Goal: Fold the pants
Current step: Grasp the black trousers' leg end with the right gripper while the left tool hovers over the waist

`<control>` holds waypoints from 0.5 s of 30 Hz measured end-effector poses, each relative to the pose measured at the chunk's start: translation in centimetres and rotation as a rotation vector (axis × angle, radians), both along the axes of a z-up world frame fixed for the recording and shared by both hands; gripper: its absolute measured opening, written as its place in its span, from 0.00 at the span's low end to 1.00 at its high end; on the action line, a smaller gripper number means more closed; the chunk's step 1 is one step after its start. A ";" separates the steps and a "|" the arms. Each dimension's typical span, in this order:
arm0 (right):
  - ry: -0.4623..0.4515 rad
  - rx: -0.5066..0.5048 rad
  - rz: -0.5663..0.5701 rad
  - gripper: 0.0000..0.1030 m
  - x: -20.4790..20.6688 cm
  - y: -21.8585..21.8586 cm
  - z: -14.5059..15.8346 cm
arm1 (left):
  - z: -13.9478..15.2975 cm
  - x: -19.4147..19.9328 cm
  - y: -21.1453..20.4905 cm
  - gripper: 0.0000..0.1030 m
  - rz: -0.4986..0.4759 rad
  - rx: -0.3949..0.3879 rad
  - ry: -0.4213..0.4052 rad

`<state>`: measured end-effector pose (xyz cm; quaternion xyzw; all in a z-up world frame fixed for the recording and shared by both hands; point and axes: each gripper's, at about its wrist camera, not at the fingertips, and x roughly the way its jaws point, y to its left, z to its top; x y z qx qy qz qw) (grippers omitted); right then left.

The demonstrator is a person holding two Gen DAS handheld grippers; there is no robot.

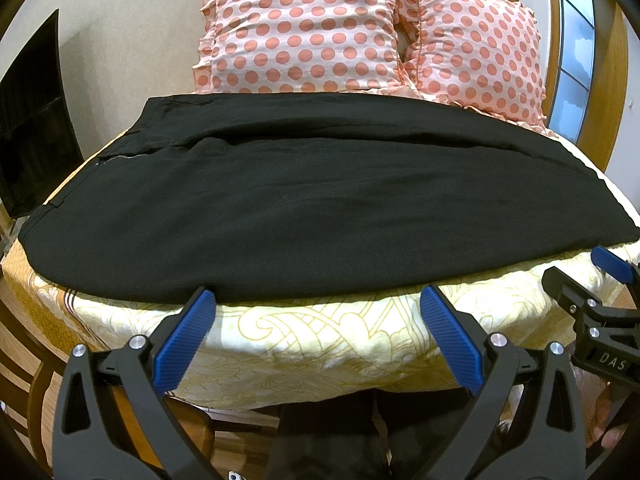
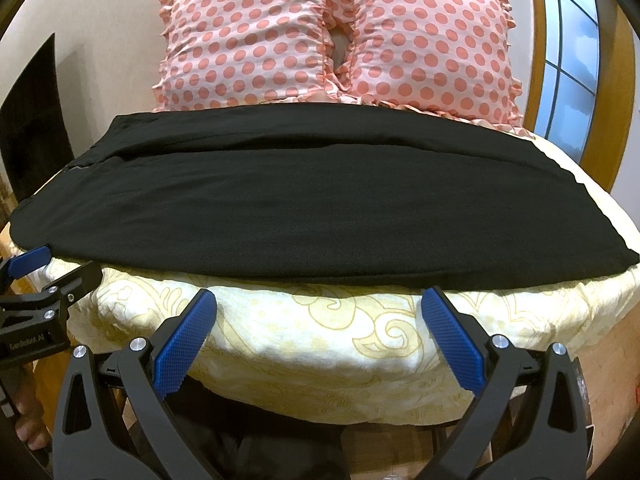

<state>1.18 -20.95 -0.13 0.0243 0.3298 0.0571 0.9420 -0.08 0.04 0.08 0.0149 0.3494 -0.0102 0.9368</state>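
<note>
Black pants lie flat across the bed, folded lengthwise, waistband to the left and leg hems to the right; they also show in the right wrist view. My left gripper is open and empty, its blue fingertips at the near edge of the pants. My right gripper is open and empty, just short of the near edge. The right gripper shows at the right edge of the left wrist view, and the left gripper at the left edge of the right wrist view.
The bed has a cream and yellow patterned sheet. Two pink polka-dot pillows stand behind the pants. A dark screen is on the left, a window on the right. Wooden floor lies below.
</note>
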 end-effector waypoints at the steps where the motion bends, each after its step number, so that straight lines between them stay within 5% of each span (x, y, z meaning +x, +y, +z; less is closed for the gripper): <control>1: -0.006 0.002 0.012 0.99 0.0 -0.1 0.0 | 0.0 0.0 0.3 0.98 -0.004 -0.001 0.003; 9: -0.030 0.102 0.097 0.99 -0.6 -3.7 1.9 | 3.4 -1.8 0.3 0.98 -0.054 0.051 -0.108; 15: -0.039 0.109 -0.078 0.99 4.0 -10.3 5.7 | 6.2 1.1 0.9 0.98 -0.008 0.048 -0.154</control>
